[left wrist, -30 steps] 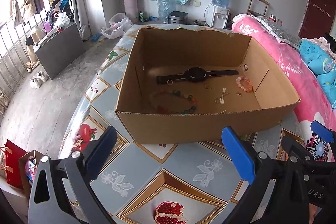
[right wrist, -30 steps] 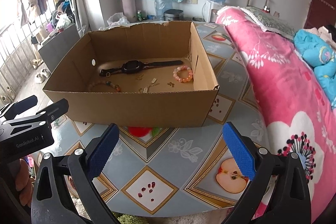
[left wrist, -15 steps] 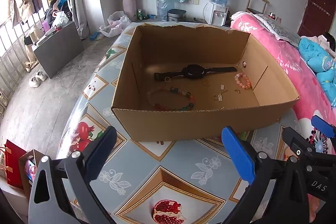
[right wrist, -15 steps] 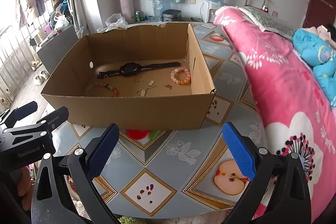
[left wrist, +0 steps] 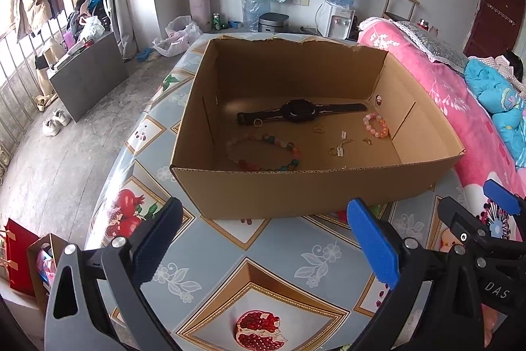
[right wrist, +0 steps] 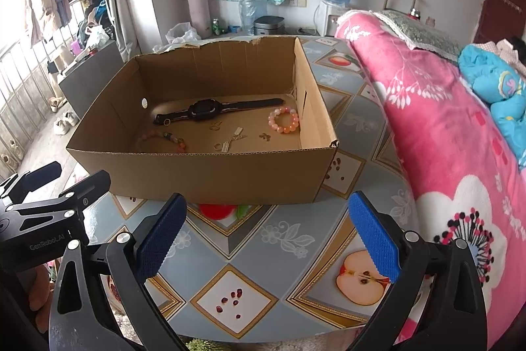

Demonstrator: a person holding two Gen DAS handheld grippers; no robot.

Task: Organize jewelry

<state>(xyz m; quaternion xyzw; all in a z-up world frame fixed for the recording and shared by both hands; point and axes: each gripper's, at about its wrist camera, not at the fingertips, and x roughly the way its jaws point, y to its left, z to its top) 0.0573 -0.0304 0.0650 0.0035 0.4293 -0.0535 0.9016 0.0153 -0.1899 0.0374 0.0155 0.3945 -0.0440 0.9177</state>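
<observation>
In the box on the counter, the watch lies flat, its strap running left to right along the far wall. Both grippers, left and right, hover before the box, fingers spread wide and empty.

In the right wrist view, the left gripper body reads "GenRobot.AI" in pale letters. In the left wrist view, the right gripper body shows "DAS". No other writing is legible on anything else.
</observation>
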